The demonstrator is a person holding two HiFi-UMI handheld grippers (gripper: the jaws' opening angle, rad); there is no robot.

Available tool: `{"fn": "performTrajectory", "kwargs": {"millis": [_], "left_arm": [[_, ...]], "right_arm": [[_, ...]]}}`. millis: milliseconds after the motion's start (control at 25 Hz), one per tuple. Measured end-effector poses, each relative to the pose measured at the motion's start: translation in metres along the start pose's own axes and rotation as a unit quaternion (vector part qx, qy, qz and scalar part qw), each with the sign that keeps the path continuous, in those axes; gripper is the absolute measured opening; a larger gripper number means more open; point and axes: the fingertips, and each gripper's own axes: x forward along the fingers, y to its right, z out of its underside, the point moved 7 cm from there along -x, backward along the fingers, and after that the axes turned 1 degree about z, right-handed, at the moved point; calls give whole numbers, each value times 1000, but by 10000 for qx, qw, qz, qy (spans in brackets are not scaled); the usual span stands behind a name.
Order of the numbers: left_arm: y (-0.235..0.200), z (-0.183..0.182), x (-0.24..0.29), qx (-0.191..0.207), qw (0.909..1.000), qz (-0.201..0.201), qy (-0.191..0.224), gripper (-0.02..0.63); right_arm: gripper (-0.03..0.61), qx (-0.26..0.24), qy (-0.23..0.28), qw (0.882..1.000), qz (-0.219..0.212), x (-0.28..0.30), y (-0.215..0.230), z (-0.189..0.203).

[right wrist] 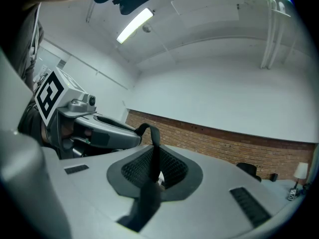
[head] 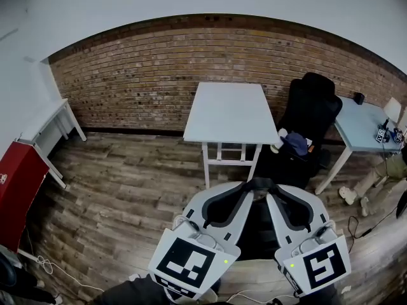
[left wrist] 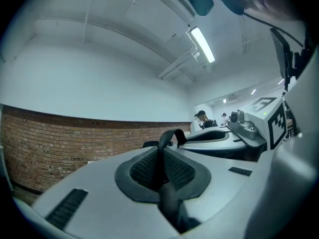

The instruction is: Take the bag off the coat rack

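I am pinching the black strap (left wrist: 160, 166) between the narrowed jaws of the left gripper (head: 245, 186) and the right gripper (head: 271, 189), judging the bag (head: 255, 230) soft, light and best carried there.

A white table (head: 230, 110) stands by the brick wall (head: 146, 68), a black chair (head: 311, 107) (something blue on it) just beside.

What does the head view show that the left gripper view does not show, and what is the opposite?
Only the head view shows the wooden floor and a red object. Only the left gripper view shows the lit ceiling lamp and a distant person in a cap. Both show the brick wall, the left gripper and the right gripper, each closed on a black strap.
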Motion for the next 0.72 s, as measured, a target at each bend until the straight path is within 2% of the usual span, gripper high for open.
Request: {"fn": "performTrajectory", "kwargs": {"millis": [280, 720], "left_arm": [[-81, 1, 68, 144, 9999, 29, 32, 40], [-169, 6, 159, 291, 9995, 66, 65, 40]], "right_arm": [[37, -64, 87, 9999, 114, 95, 48, 3], [37, -53, 125, 9999, 76, 202, 111, 18]]}}
